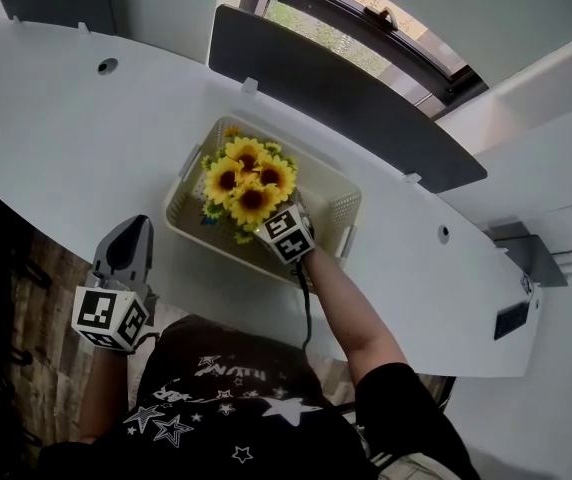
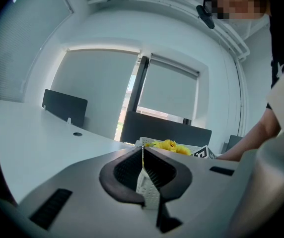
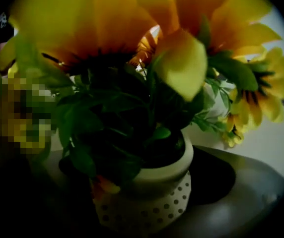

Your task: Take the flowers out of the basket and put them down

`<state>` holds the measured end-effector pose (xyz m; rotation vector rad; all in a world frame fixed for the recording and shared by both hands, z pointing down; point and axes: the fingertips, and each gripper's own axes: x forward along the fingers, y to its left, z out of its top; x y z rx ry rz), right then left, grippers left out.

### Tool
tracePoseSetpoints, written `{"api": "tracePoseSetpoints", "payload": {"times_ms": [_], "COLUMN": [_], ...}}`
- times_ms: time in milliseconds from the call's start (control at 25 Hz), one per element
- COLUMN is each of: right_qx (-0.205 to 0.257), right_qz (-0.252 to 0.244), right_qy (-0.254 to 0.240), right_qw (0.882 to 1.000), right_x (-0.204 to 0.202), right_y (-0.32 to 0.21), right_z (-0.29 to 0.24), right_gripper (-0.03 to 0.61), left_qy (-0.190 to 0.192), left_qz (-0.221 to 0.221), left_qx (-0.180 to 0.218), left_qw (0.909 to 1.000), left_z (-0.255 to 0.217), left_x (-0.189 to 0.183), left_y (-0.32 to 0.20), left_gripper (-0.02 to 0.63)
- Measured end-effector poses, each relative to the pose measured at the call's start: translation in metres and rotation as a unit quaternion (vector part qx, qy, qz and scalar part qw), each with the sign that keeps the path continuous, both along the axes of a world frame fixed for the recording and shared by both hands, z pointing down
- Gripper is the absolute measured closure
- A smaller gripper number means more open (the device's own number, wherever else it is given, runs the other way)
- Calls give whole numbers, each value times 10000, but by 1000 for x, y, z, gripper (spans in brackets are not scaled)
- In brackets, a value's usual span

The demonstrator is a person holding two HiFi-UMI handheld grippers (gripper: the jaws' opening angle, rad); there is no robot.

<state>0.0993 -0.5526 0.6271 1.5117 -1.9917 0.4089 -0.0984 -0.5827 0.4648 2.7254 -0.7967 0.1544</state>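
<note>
A bunch of yellow sunflowers (image 1: 249,183) stands in a white perforated basket (image 1: 344,206) on the white table (image 1: 76,138). In the right gripper view the sunflowers (image 3: 132,29) rise from a small cream pot (image 3: 152,192) with dots, very close. My right gripper (image 1: 269,220) reaches into the basket from its near side and is open wide. The pot lies between its jaws, and I see no pad pressing on it. Its tips are hidden under the blooms in the head view. My left gripper (image 1: 129,236) hangs off the table's near edge at lower left, shut and empty (image 2: 142,151).
Dark partition panels (image 1: 346,98) (image 1: 56,3) stand along the table's far edge, with a window behind them. Two cable holes (image 1: 107,66) (image 1: 443,233) sit in the tabletop. The person's right forearm (image 1: 351,318) stretches over the table's near edge.
</note>
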Motion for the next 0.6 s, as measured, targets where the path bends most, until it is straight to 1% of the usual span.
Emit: {"api": "tracePoseSetpoints", "payload": {"times_ms": [160, 320, 480, 600], "right_qx": [130, 174, 283, 347], "right_qz": [28, 43, 153, 187], "right_qy": [69, 252, 69, -34], "right_qw": [9999, 9995, 9995, 9992], "right_x": [-6, -10, -18, -19], "right_y": [-13, -33, -58, -66], "right_z": [5, 7, 2, 1], "right_gripper": [37, 37, 37, 37], "left_qy": [-48, -127, -192, -195], "left_qz": [-20, -46, -130, -171], "left_qx": [13, 14, -18, -16], "left_qw": [10000, 9999, 9997, 9997], "left_z": [2, 4, 2, 3], "left_x": [-1, -3, -8, -9], "left_y": [1, 0, -5, -4], "left_gripper": [597, 597, 597, 597]}}
